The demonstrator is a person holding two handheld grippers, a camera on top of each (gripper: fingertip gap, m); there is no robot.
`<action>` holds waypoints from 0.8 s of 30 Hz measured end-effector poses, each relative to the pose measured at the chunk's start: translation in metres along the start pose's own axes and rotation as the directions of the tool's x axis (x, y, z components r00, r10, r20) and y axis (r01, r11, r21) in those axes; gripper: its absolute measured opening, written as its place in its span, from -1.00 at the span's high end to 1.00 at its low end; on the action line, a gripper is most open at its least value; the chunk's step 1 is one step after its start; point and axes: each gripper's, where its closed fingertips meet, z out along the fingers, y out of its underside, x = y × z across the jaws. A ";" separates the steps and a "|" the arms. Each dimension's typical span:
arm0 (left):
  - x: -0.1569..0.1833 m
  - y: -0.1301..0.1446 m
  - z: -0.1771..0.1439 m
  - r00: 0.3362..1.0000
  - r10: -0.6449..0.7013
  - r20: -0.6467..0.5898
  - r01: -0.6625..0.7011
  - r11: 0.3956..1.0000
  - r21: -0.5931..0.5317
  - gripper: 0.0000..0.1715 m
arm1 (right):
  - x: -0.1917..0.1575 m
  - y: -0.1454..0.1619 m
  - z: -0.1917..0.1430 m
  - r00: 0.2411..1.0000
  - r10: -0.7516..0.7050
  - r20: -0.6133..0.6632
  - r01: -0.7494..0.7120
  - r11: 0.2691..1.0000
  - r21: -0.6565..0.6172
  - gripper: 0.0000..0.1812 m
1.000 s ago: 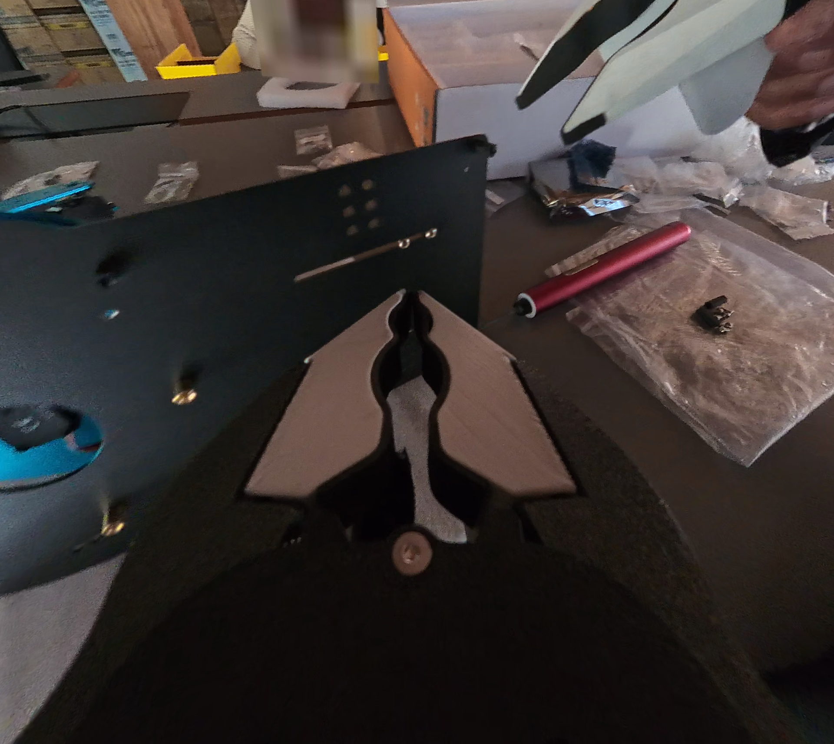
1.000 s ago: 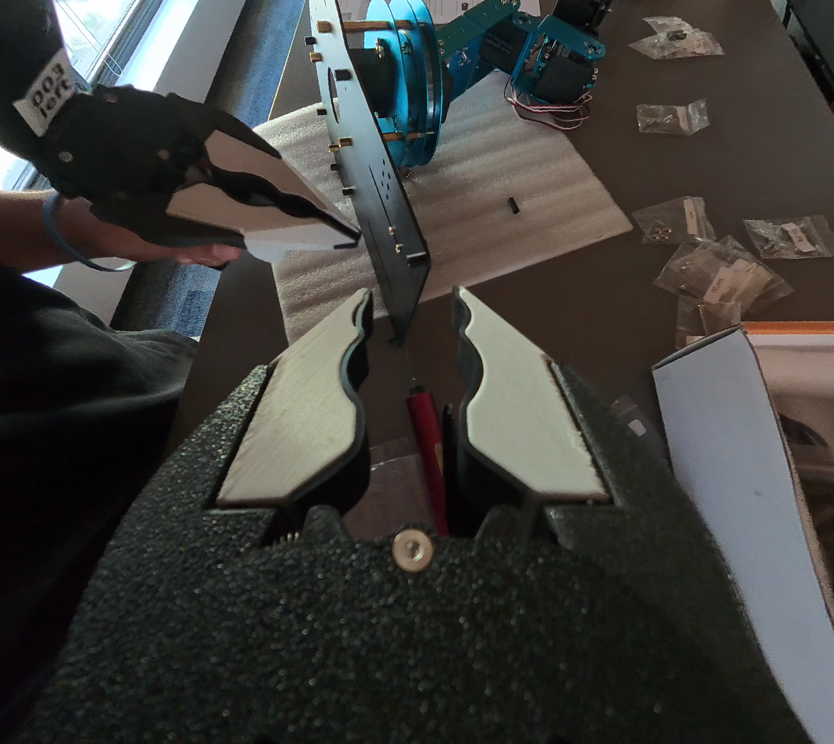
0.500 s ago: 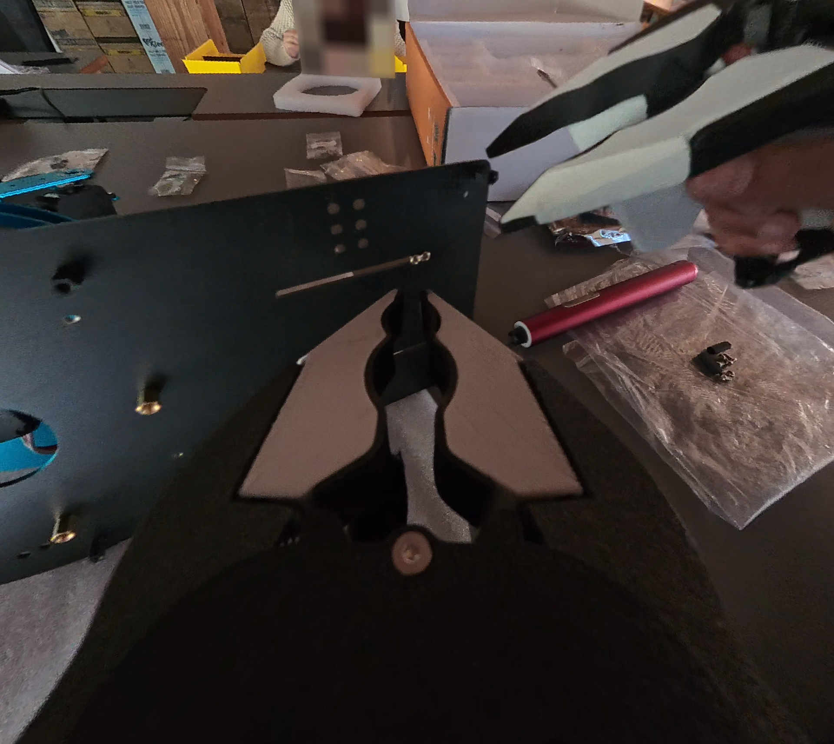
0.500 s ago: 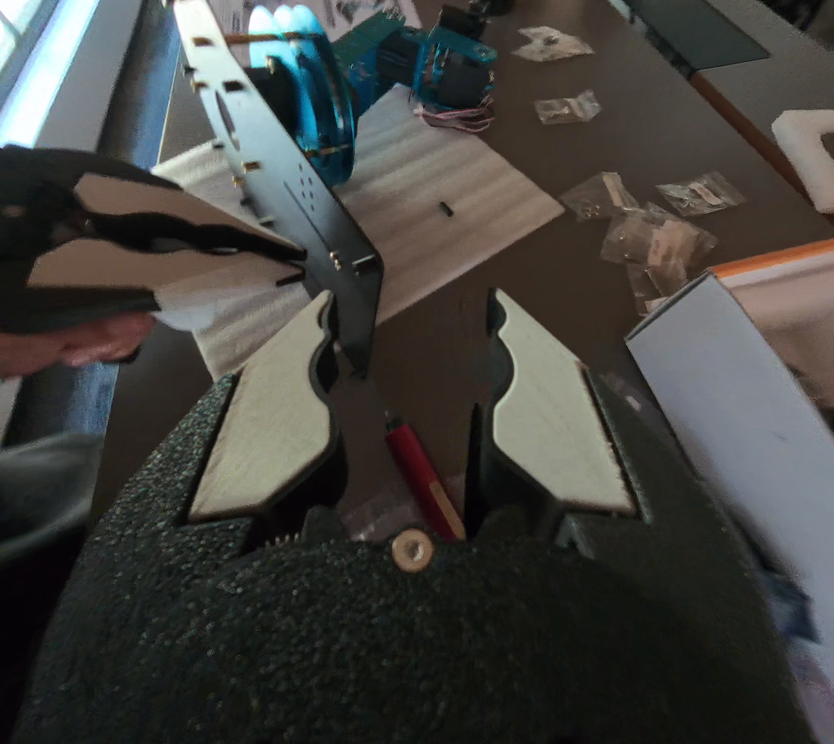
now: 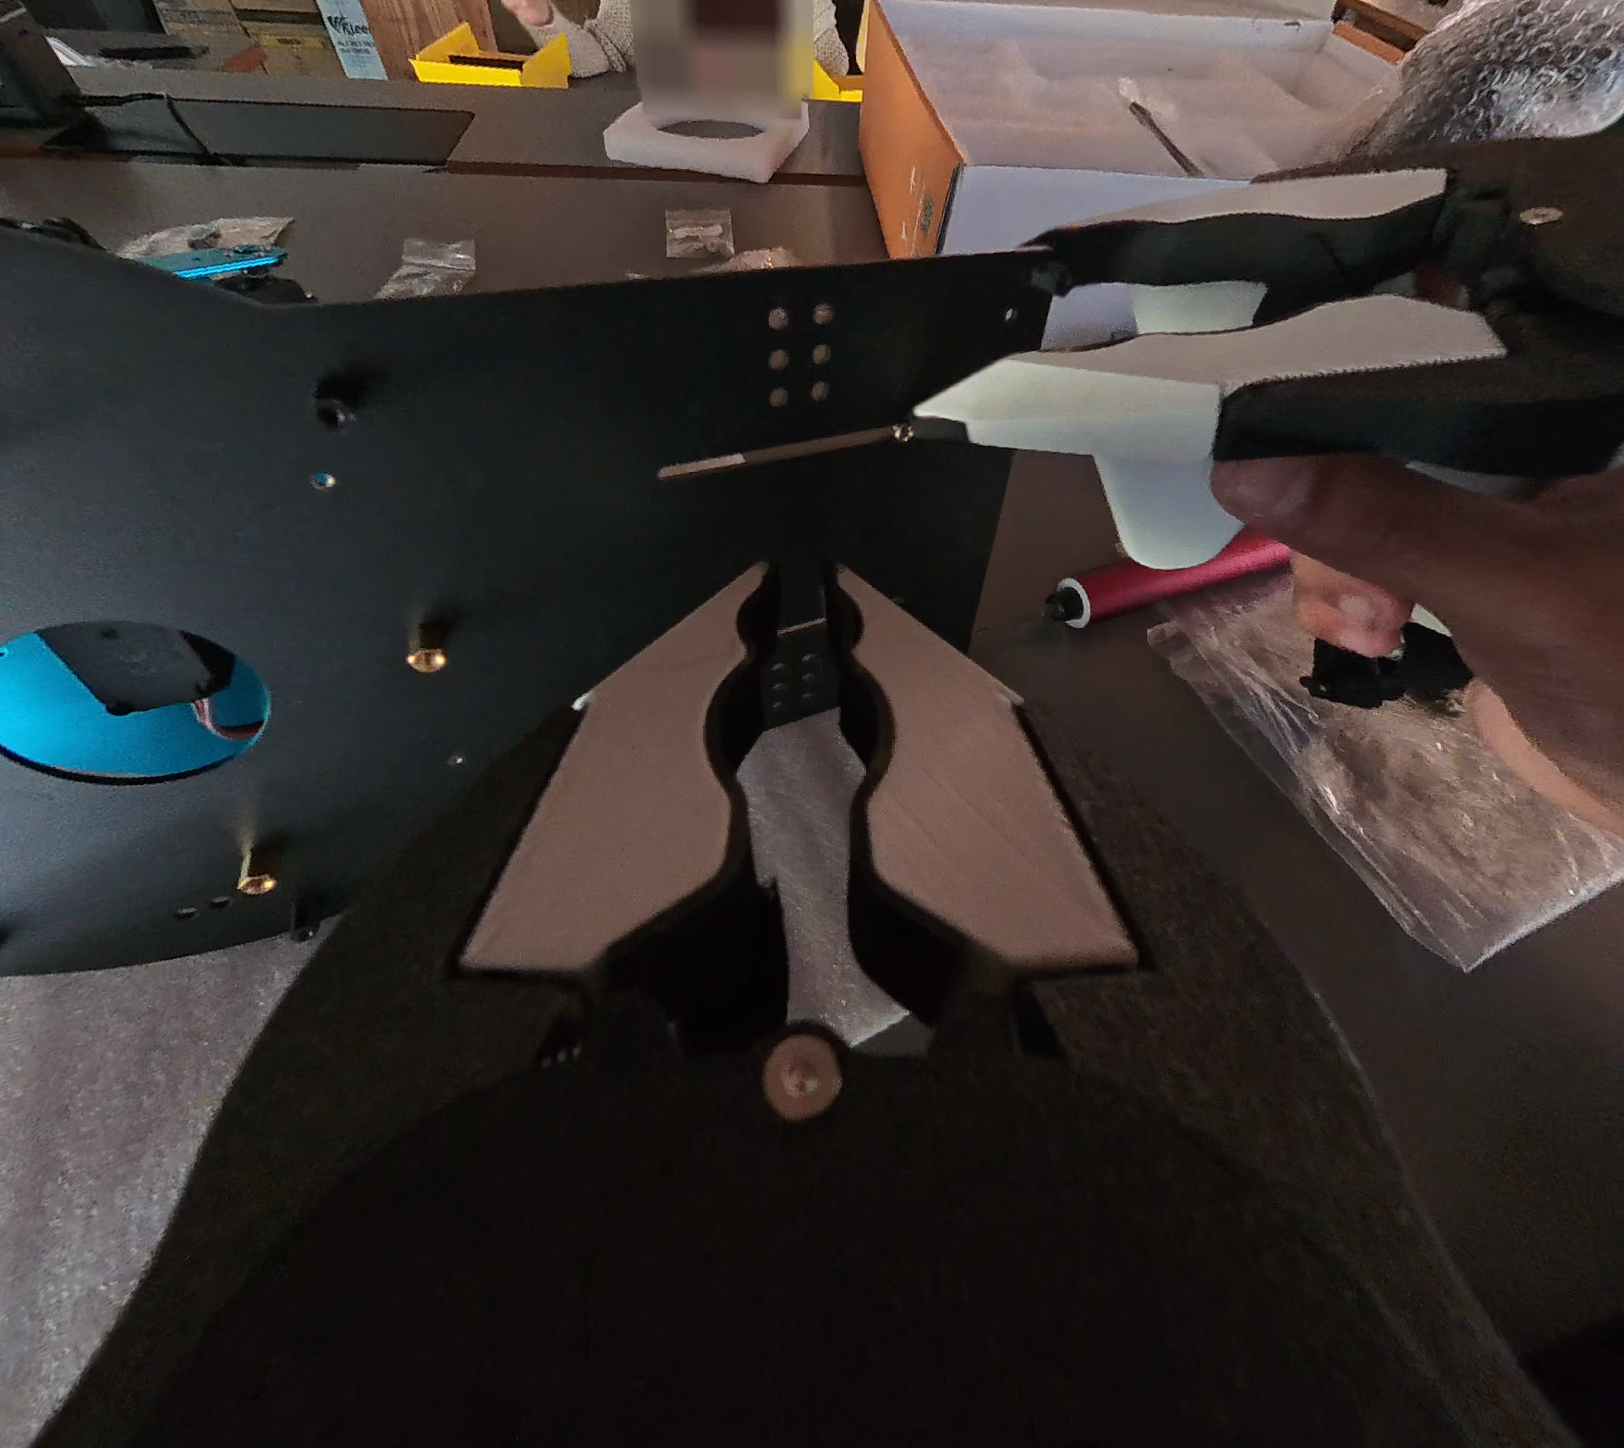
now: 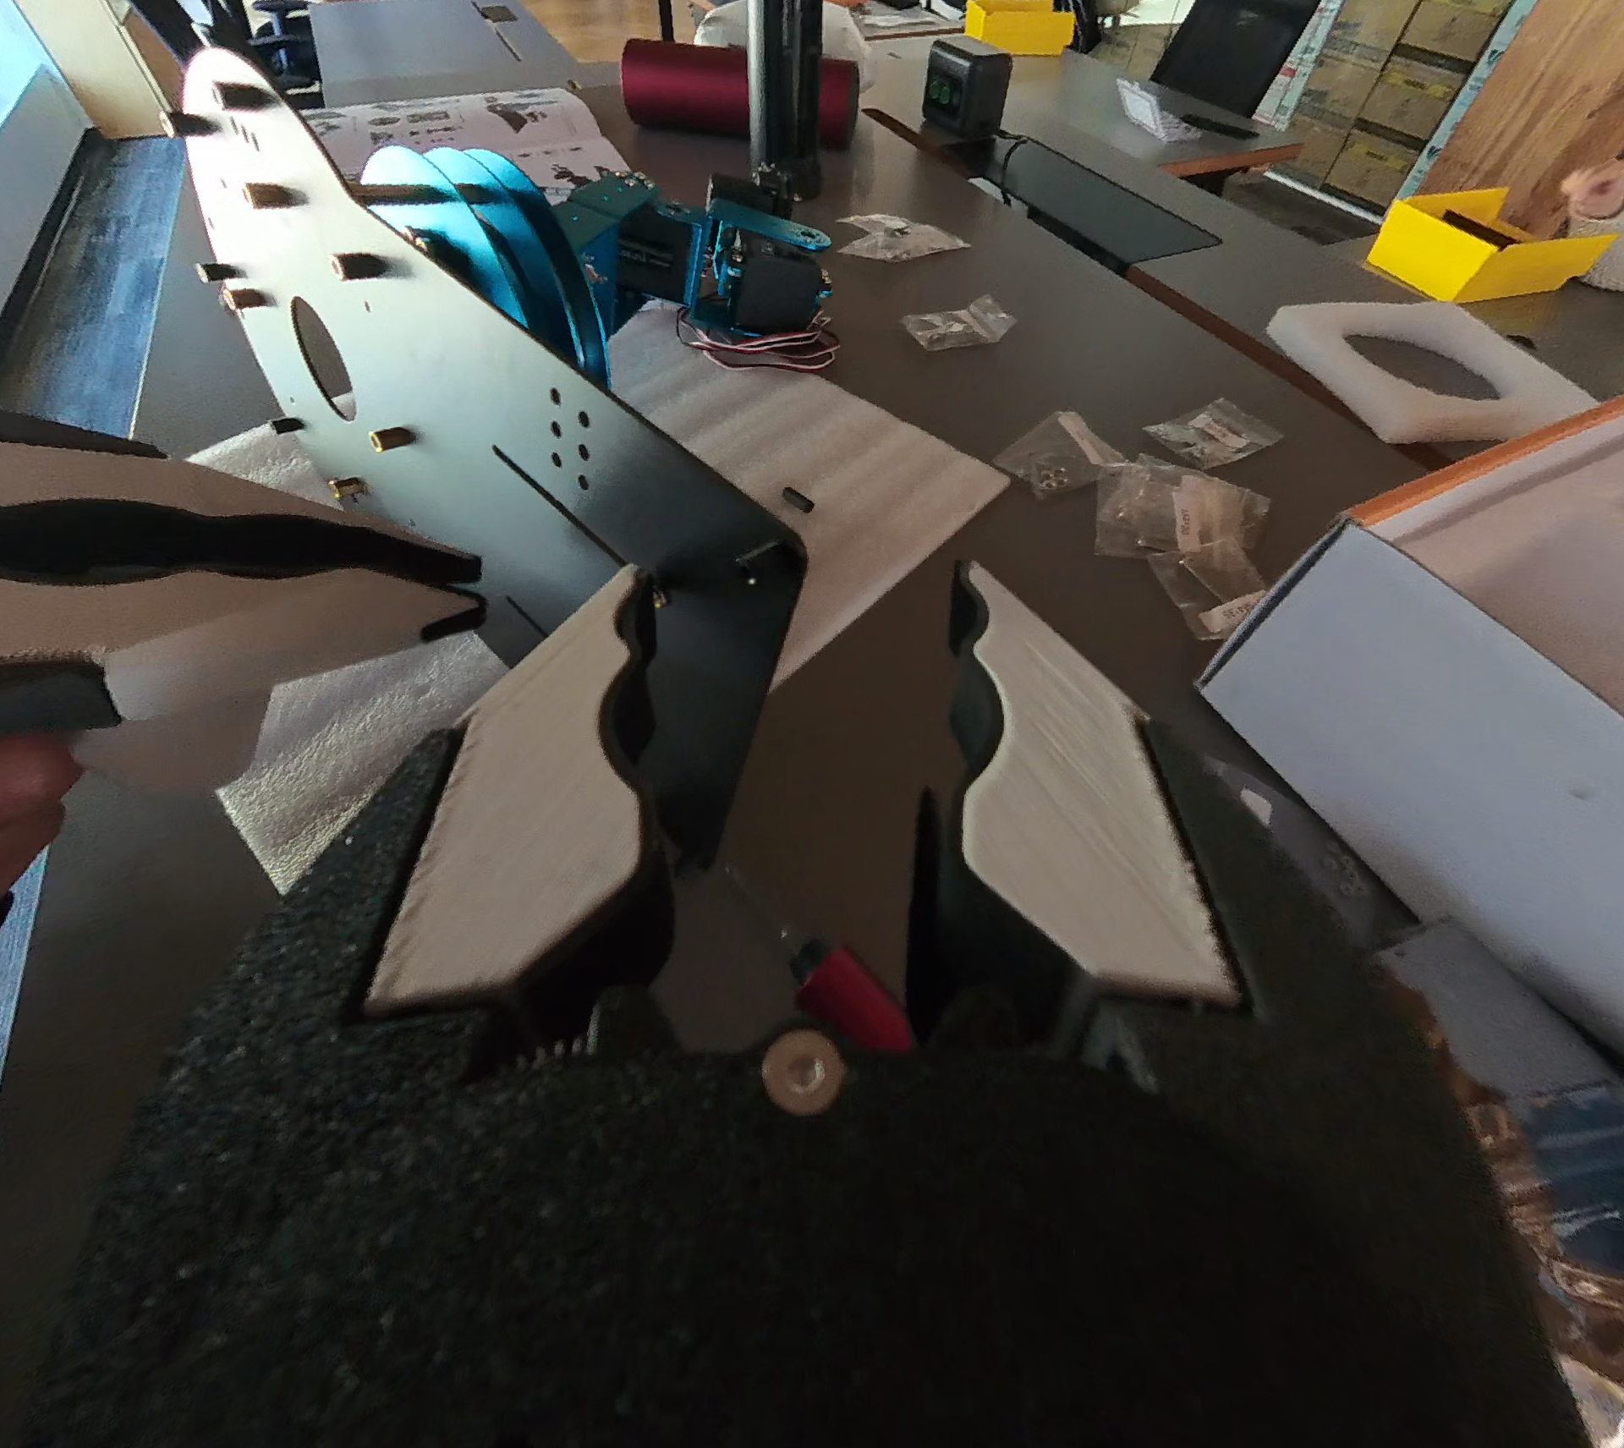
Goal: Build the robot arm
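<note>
2 tools meet at the upright black plate: left tool pinches its edge, right tool gapes wide beside it.

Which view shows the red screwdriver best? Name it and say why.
Left wrist view: the red screwdriver lies on the table, tip and most of its barrel visible. The right wrist view shows only its front end between the open right gripper.

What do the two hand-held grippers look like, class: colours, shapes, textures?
Each of the left gripper and right gripper has a rough, grainy black body, two pale tapered jaws with wavy black inner edges, and a round metal screw at the base.
</note>
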 end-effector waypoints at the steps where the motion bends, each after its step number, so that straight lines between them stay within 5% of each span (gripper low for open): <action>1: 0.001 0.000 0.000 1.000 0.002 -0.003 -0.002 1.000 -0.001 0.89 | -0.001 0.000 0.001 1.000 -0.002 0.001 0.002 1.000 -0.004 0.26; 24: 0.000 -0.009 0.011 1.000 0.011 0.004 -0.011 1.000 0.028 0.86 | -0.009 0.000 0.012 0.999 0.017 0.046 -0.016 0.999 -0.039 0.23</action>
